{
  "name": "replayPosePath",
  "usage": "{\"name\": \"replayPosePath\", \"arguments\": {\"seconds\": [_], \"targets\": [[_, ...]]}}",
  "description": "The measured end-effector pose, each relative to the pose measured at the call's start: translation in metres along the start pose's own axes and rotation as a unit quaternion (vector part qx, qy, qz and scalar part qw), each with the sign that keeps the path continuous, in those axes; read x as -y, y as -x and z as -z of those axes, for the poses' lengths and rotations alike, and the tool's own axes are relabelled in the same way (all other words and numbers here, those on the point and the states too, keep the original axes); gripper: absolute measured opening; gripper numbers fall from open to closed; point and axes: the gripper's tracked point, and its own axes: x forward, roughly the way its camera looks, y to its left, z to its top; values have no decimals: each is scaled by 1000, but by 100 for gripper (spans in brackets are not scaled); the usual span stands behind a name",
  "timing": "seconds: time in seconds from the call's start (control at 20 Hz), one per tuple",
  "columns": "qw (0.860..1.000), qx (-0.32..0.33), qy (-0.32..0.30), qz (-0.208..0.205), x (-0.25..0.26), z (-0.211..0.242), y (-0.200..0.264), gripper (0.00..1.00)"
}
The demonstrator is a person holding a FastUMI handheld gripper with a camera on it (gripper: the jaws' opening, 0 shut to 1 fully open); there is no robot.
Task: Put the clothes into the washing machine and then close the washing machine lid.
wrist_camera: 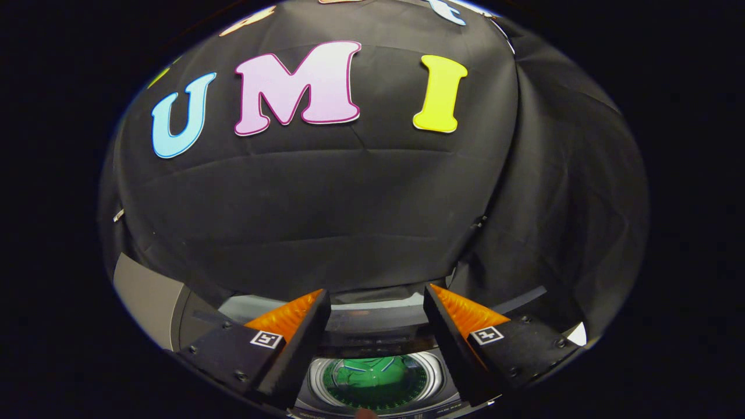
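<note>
Presently the gripper (377, 302) hangs with its fingers spread wide and nothing between them, poised above the washer (372, 340), whose round drum (377, 381) lies below and between the fingers with green clothes (372, 375) already inside; the lid (372, 317) appears to stand up at the back of the opening, though its exact edge is hard to make out. On that evidence the loading step looks done and the closing step is in hand, so the next move would call for reaching over the drum to the lid and drawing it down. Apart from the small square markers (266, 338) on the finger mounts, no brand or label can be read on the machine.
</note>
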Motion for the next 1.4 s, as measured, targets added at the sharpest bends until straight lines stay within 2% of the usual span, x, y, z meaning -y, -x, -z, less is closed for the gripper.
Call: {"name": "replayPosePath", "arguments": {"seconds": [0.55, 1.0, 1.4], "targets": [[1000, -8, 1, -10, 3, 27, 21, 100], [999, -49, -1, -14, -1, 70, 29, 100], [990, -140, -4, -24, -9, 167, 31, 100]]}}
